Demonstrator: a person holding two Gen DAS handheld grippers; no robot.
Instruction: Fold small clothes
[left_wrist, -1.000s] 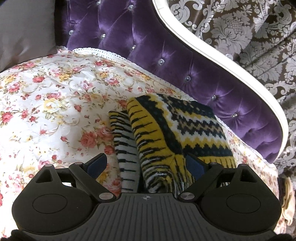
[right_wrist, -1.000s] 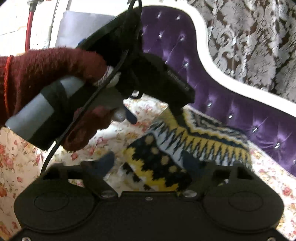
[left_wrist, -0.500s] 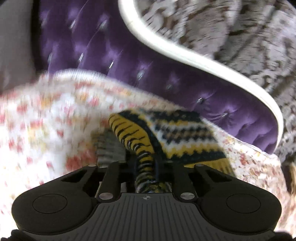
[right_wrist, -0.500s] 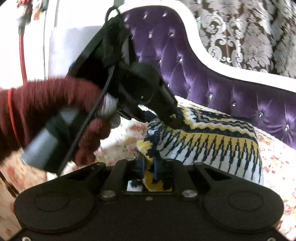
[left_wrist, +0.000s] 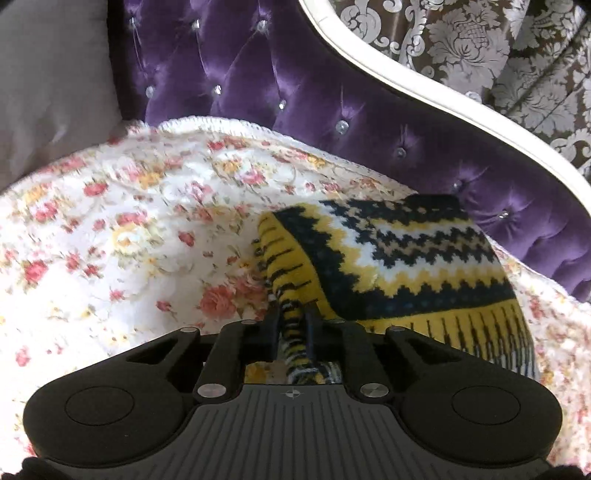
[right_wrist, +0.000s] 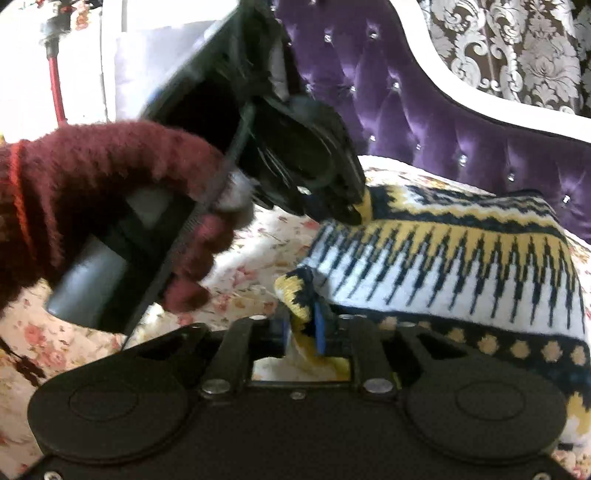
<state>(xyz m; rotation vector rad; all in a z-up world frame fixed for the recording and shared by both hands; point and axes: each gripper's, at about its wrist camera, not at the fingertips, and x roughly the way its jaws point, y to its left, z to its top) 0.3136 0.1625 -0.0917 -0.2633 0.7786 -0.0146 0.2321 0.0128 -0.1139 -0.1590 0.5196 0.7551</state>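
My left gripper (left_wrist: 293, 328) and right gripper (right_wrist: 303, 328) each pinch an edge of the yellow, black and white patterned knit garment (left_wrist: 399, 266); it looks partly folded on the floral quilt (left_wrist: 129, 229), with folds left.

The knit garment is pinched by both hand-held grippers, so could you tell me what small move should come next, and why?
Probably lift both together and carry the held edge across. The left hand-held gripper and right hand-held gripper each clamp a corner of the knit garment, which lies partly folded on the floral cover.
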